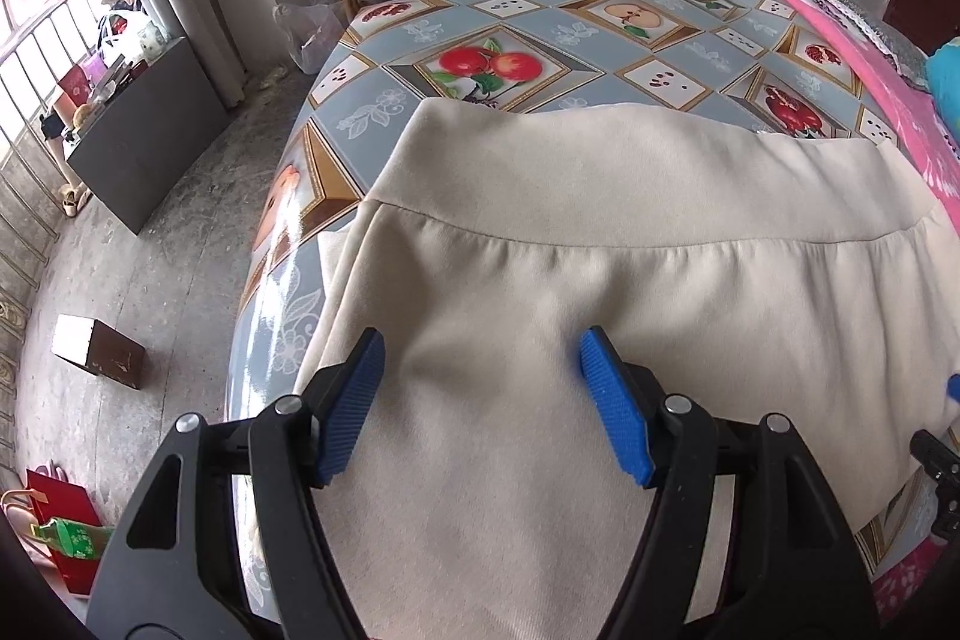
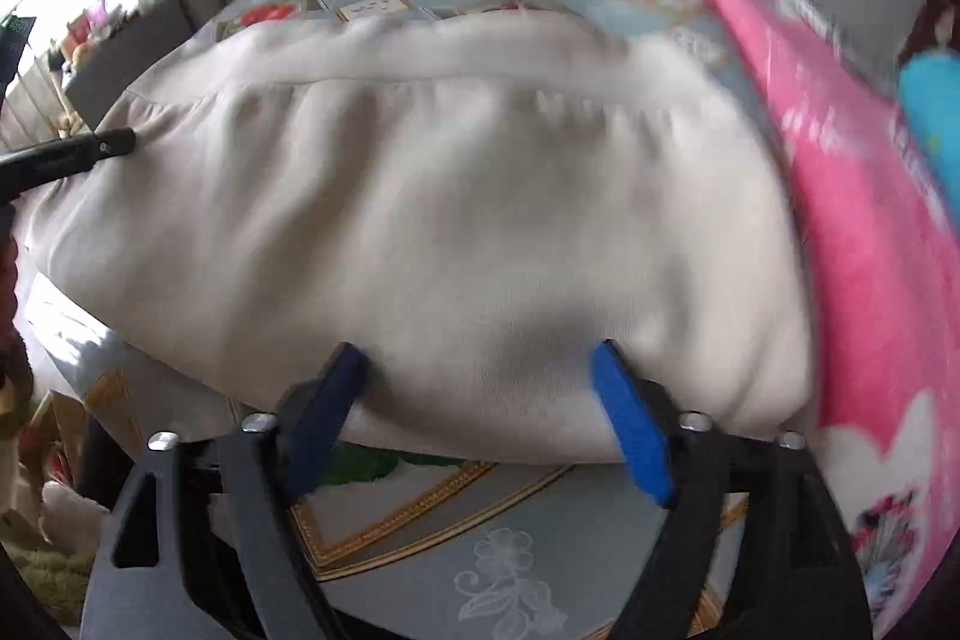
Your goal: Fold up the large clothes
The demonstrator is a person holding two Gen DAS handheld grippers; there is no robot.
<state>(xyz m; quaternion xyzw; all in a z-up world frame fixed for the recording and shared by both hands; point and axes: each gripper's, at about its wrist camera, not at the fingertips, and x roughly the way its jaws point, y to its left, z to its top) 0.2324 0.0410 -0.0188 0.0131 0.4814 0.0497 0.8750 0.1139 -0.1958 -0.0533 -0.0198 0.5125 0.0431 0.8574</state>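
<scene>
two open claws over a cream garment on a bench.

the garment (image 1: 600, 232), w/ a waistband seam across its far side, lies spread on a bench (image 1: 480, 28) covered in a fruit-print cloth; a pink blanket (image 2: 870, 220) sits just beside it on the right. left claw (image 1: 480, 370) is spread apart over the fabric, gripping nothing; right claw (image 2: 480, 388) is also apart at the near edge, view blurred. fabric looks soft, light, floppy, prob. a bit slippery, so best pinched at the edge or a corner near the waistband.
</scene>
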